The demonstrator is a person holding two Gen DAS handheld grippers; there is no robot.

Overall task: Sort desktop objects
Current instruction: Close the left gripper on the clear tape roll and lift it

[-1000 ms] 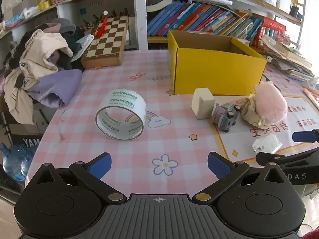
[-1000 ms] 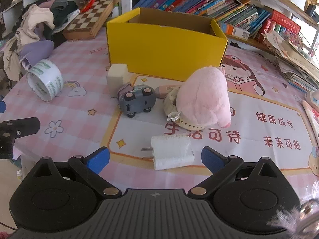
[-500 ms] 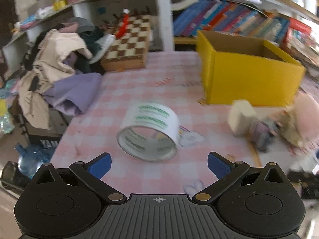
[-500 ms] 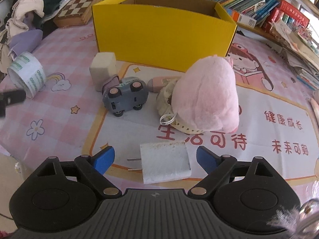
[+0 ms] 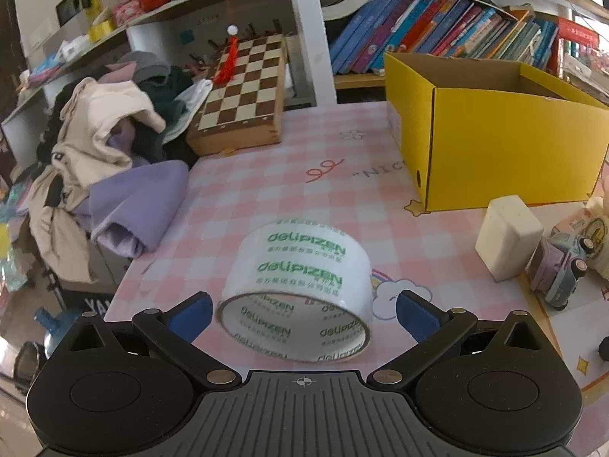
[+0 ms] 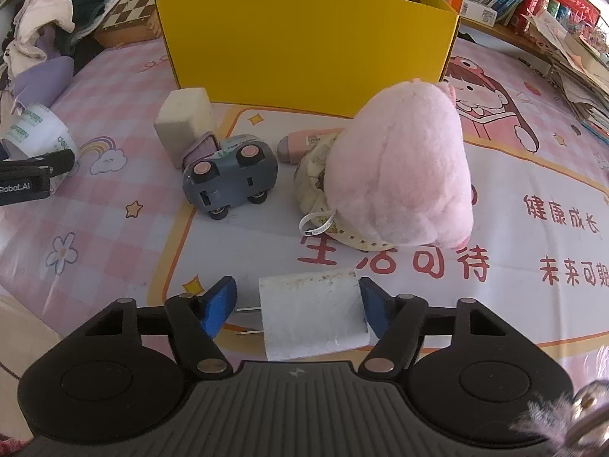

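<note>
- Our left gripper [image 5: 302, 314] is spread wide, its blue pads on either side of the tape roll [image 5: 300, 289] without touching it.
- The tape roll lies on its side on the pink checked tablecloth [image 5: 266, 175], its open core facing the left wrist camera.
- Our right gripper [image 6: 297, 306] is also apart, straddling the white charger plug [image 6: 310, 314]; the right pad sits just at the plug's edge, the left pad stands clear of it near the metal prongs.
- The yellow box [image 6: 304, 38] stands open at the back of the table, and we cannot see into it.
- In front of the box, from left to right, we see a cream block [image 6: 182, 122], a grey toy car [image 6: 232, 177] tipped on its side and a pink plush toy [image 6: 403, 167].
- A chessboard [image 5: 243, 87] and a pile of clothes [image 5: 110, 144] sit at the far left of the table.
</note>
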